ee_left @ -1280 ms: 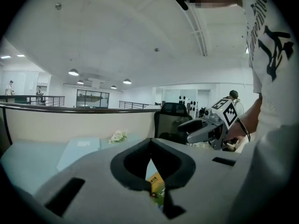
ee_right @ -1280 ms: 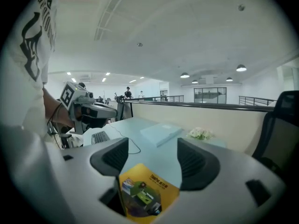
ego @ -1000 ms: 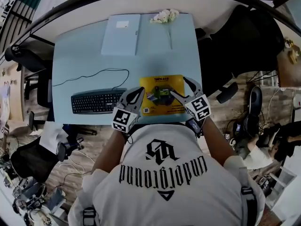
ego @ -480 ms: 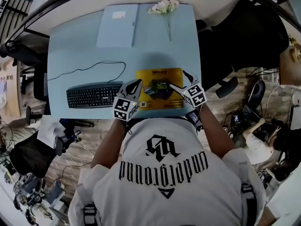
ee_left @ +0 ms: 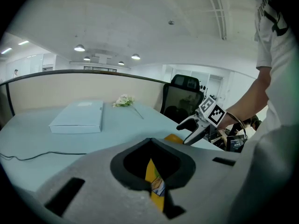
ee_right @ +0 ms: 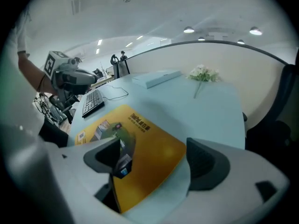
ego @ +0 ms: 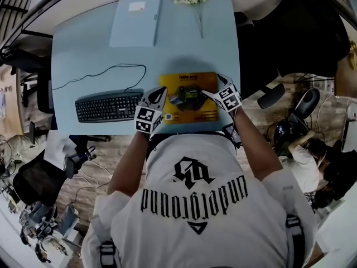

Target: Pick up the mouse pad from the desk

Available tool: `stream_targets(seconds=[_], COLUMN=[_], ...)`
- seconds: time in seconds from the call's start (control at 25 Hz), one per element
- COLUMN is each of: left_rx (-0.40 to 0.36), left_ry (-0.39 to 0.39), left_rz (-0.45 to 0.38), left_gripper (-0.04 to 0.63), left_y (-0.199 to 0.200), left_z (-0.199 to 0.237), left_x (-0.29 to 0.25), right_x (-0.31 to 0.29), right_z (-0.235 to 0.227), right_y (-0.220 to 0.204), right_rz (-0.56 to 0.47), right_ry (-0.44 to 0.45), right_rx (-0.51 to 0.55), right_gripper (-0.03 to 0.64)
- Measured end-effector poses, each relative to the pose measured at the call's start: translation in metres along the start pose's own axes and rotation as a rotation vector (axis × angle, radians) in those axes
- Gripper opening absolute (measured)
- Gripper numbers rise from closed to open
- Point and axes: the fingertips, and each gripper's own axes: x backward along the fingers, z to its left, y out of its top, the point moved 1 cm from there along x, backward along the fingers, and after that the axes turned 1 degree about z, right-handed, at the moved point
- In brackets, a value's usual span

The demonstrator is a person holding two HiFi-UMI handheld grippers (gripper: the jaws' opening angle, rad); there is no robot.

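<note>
Mouse pad (ego: 192,96) lies flat at the table's (ego: 89,54) near edge.
Looks thin, floppy and light, so pinch a corner. Right claw (ego: 213,86) is opening over its corner, gripping nothing. Left claw (ego: 160,94) is clenched at its left edge.
</note>
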Motion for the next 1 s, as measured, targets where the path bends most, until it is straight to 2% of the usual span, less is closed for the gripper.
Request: stream_targets(seconds=[0.2, 0.36, 0.56, 0.68, 0.88, 1.0], left_rx=[-0.004, -0.004, 0.014, 0.022, 0.031, 0.029], left_ry=[-0.027, -0.031, -0.025, -0.024, -0.024, -0.025], left_rz=[0.027, 0.032, 0.036, 0.037, 0.029, 0.026], left_gripper=[0.009, 0.009, 0.009, 0.009, 0.009, 0.009], left_y=[-0.006, -0.009, -0.011, -0.013, -0.014, -0.013], left_z=[-0.007, -0.010, -0.009, -0.010, -0.012, -0.015], left_x=[-0.009, -0.012, -0.015, -0.015, -0.013, -0.011], right_x=[-0.020, -0.027, -0.036, -0.037, -0.036, -0.035], right_z=[-0.010, -0.007, -0.008, -0.010, -0.009, -0.004], right_y=[-0.015, -0.014, -0.011, -0.012, -0.012, -0.012], right_rz=[0.052, 0.071, 0.104, 0.109, 0.096, 0.096], right_ry=[-0.023, -0.007, -0.002, 0.005, 0.010, 0.007], right_rx=[0.039, 0.051, 0.138, 0.135, 0.146, 0.148], right_gripper=[0.453, 0.468, 0.488, 0.511, 0.508, 0.476])
